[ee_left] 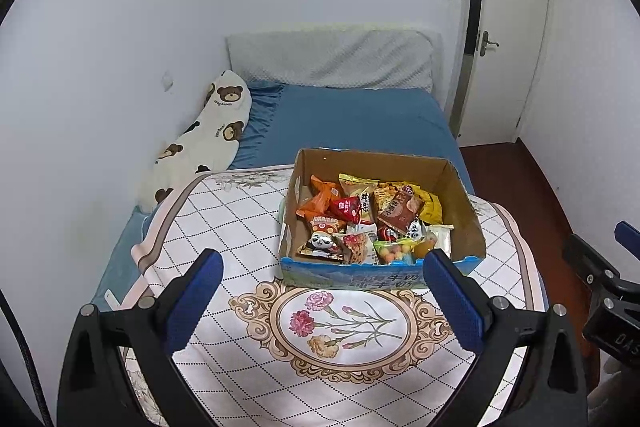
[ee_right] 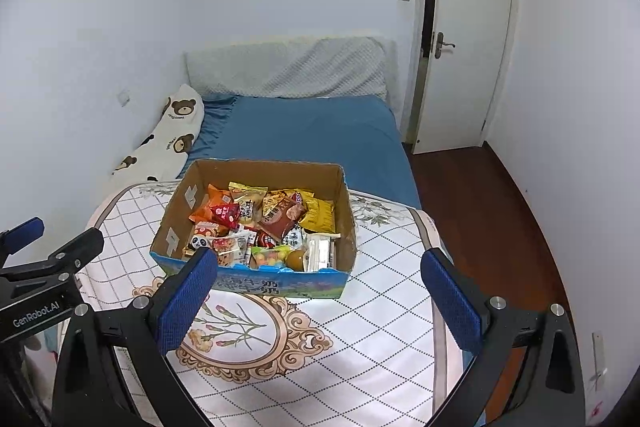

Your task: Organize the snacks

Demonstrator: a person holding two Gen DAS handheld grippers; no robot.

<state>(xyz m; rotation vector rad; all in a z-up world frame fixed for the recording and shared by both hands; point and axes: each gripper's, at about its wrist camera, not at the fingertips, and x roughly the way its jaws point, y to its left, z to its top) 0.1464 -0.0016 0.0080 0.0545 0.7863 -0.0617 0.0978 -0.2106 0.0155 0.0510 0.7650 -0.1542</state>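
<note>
Bear-print pillow (ee_left: 204, 135) against the left wall. Left gripper (ee_left: 324, 291) spread wide, empty, above floral quilt (ee_left: 240, 227). Cardboard box (ee_left: 464, 211) of snacks (ee_left: 372, 219) mid-quilt, unobstructed. Right gripper (ee_right: 320, 291) likewise agape, empty. Door (ee_right: 468, 47) far right.

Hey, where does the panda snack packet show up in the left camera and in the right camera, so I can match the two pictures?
Left wrist view: the panda snack packet lies in the cardboard box, near its front left corner, right of picture centre.
Right wrist view: the packet is in that same front left corner, left of picture centre, just above the right gripper's left finger tip.
Shared landmark: the carnation medallion on the quilt in front of the box.
</note>
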